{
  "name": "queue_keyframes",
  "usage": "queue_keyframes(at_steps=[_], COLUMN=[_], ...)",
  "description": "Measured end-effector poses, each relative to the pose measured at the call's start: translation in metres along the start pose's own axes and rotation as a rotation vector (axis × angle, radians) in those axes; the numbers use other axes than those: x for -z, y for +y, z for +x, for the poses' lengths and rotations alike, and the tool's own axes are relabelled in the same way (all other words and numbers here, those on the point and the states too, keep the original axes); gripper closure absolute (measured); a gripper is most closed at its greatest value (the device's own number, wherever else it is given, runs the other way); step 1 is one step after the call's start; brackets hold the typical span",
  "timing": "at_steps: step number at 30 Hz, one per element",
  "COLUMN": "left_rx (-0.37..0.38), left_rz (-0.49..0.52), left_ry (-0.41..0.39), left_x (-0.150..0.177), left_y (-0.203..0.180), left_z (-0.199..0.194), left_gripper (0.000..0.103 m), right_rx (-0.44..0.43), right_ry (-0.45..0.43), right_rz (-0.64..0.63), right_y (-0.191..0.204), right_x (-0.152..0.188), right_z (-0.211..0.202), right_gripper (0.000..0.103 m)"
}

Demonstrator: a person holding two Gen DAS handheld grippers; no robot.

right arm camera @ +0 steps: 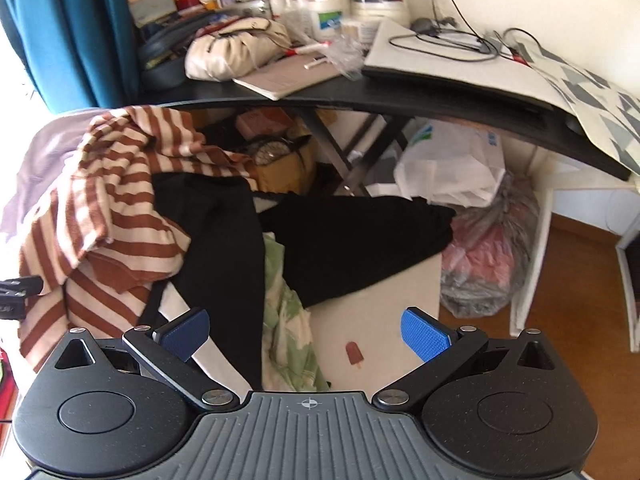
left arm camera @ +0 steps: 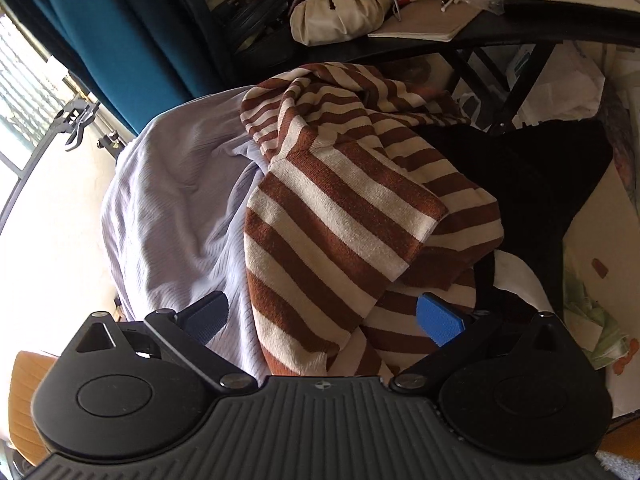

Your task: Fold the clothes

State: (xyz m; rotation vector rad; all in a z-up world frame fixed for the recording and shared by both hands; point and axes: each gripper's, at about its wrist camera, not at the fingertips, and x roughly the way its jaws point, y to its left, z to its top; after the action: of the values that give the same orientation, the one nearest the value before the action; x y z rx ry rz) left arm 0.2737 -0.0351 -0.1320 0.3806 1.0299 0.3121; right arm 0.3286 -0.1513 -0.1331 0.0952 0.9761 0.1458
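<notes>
A pile of clothes lies on a white surface. A brown and cream striped top [left arm camera: 332,216] lies crumpled on a pale lilac garment [left arm camera: 172,208], with a black garment [left arm camera: 532,184] to its right. My left gripper [left arm camera: 324,316] is open just above the striped top's near folds, holding nothing. In the right wrist view the striped top [right arm camera: 108,216] is at the left, the black garment [right arm camera: 340,236] spreads across the middle, and a green floral cloth [right arm camera: 288,320] lies under it. My right gripper [right arm camera: 308,334] is open and empty over the black and floral cloths.
A black desk [right arm camera: 440,100] cluttered with a cream bag [right arm camera: 236,52], notebook, cables and bottles stands behind the pile. Plastic bags [right arm camera: 476,256] sit on the wood floor at right. A teal curtain [left arm camera: 120,28] hangs at the back left.
</notes>
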Motion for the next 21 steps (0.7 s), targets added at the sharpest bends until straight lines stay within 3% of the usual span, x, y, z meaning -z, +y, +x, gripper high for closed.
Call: queue_keyframes(at_steps=[3,6,7,8,9,11,12,14,21], left_rx=[0.007,-0.002,-0.005,-0.001,0.008,0.066,0.115,0.16,0.169], left_rz=[0.076,0.187,0.218,0.243,0.254,0.193,0.135,0.033,-0.203], left_ry=[-0.001,-0.017,-0.026,-0.038,-0.056,-0.075,-0.072,-0.069,-0.089], left_x=[-0.009,-0.01,-0.01,-0.009,-0.01,-0.016,-0.021,-0.031,-0.034], left_y=[-0.008,-0.021,-0.024,-0.025,-0.022,-0.002,0.014,0.047,0.134], left_z=[0.022,0.037,0.04,0.042,0.042,0.037,0.035,0.031,0.022], left_gripper=[0.005,0.018,0.028,0.045,0.054,0.077,0.082,0.085,0.086], right_rx=[0.022,0.045,0.053,0.061,0.068,0.082,0.086,0.087,0.011], right_ry=[0.01,0.018,0.025,0.036,0.048,0.069,0.072,0.069,0.082], right_rz=[0.018,0.033,0.039,0.046,0.052,0.056,0.052,0.032,-0.054], right_y=[0.005,0.011,0.013,0.016,0.019,0.026,0.031,0.04,0.089], right_x=[0.002,0.004,0.005,0.006,0.008,0.01,0.012,0.015,0.014], right_z=[0.007,0.015,0.019,0.024,0.029,0.038,0.043,0.05,0.094], right_gripper=[0.001,0.001,0.001,0.001,0.001,0.001,0.001,0.001,0.001])
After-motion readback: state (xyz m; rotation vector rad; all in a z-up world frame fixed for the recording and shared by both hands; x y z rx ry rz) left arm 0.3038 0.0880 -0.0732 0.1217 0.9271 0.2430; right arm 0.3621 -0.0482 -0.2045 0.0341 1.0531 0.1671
